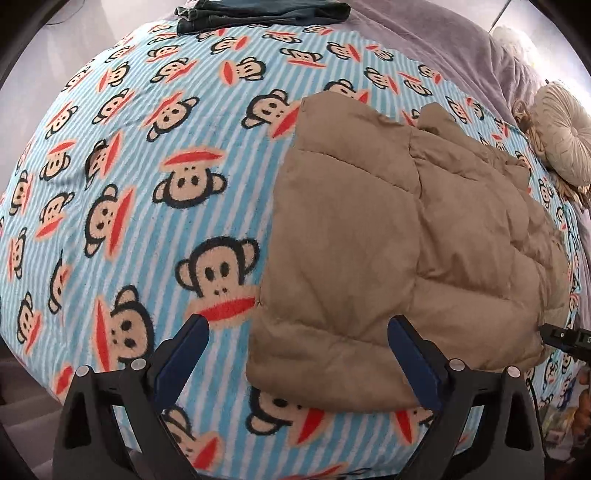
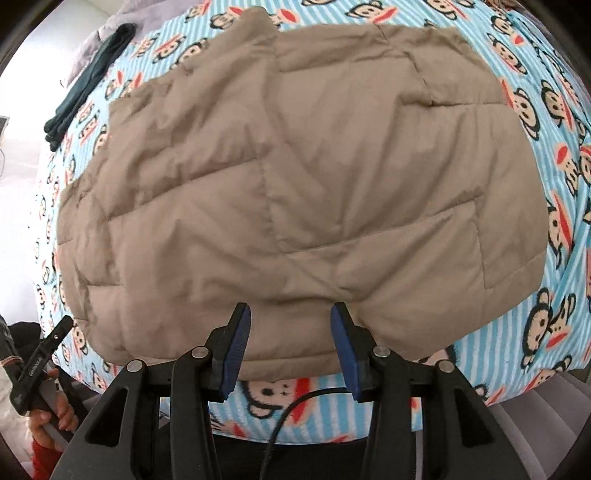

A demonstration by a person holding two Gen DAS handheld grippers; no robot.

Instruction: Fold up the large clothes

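The left tongs (image 1: 297, 354) stand wide open, straddling the near left corner of the tan quilted coat (image 1: 388, 258) with no pad pressing on it. The right tongs (image 2: 290, 343) stand partly open above the coat's near hem, gripping nothing. The coat lies folded into a compact block on the monkey-print blanket (image 1: 129, 184) covering the bed. Beyond the coat, at the blanket's far edge, lies a dark folded garment (image 1: 258, 14). The fold appears just released; the next move likely calls for regripping the hem for another fold.
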